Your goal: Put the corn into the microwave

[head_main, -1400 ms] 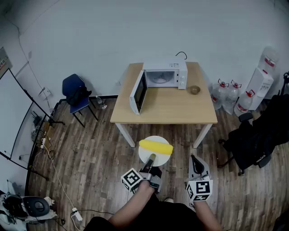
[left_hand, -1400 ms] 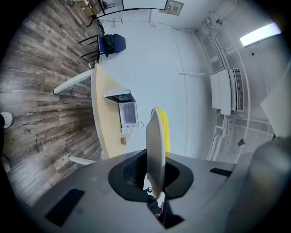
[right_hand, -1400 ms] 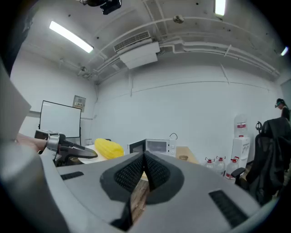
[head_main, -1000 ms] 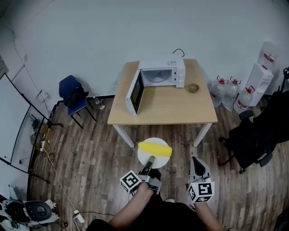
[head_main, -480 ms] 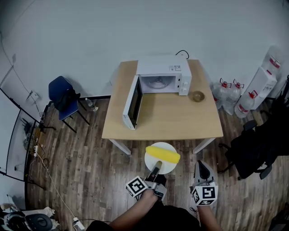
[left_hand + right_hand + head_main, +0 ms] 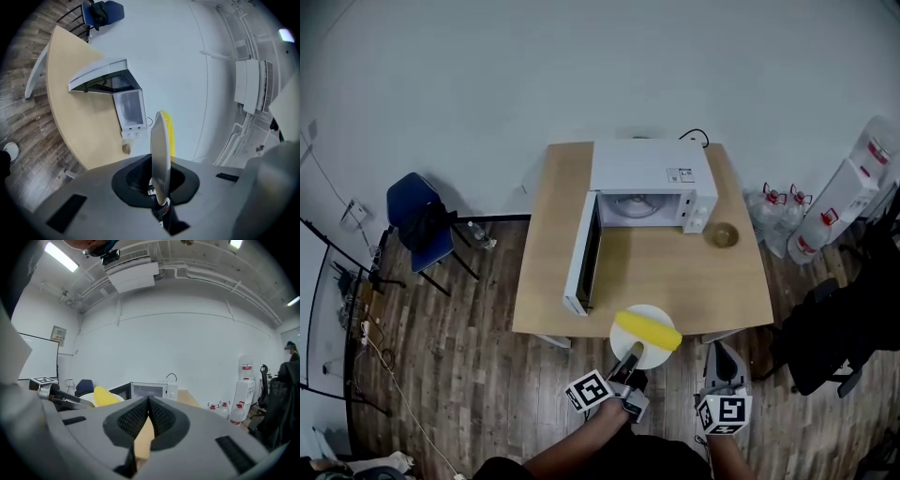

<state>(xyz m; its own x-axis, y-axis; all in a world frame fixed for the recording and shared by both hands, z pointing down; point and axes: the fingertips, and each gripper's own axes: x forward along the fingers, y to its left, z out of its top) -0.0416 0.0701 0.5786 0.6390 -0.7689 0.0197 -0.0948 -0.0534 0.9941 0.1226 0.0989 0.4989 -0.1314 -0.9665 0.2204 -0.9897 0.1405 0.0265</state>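
A yellow corn cob (image 6: 648, 330) lies on a round white plate (image 6: 630, 321) that hangs over the front edge of the wooden table (image 6: 546, 291). My left gripper (image 6: 632, 354) is shut on the plate's near rim. In the left gripper view the plate (image 6: 159, 154) shows edge-on with the corn (image 6: 168, 133) behind it. The white microwave (image 6: 652, 183) stands at the back of the table, its door (image 6: 584, 253) swung open to the left. My right gripper (image 6: 716, 351) hovers to the right of the plate, shut and holding nothing (image 6: 148, 402).
A small brown bowl (image 6: 724, 234) sits on the table right of the microwave. A blue chair (image 6: 417, 225) stands at the left. Water bottles (image 6: 778, 208), a dispenser (image 6: 862, 173) and a black chair (image 6: 844, 328) are at the right.
Both grippers have moved forward toward the table. The plate with the corn, earlier over the floor, now hangs above the table's front edge. The microwave appears closer.
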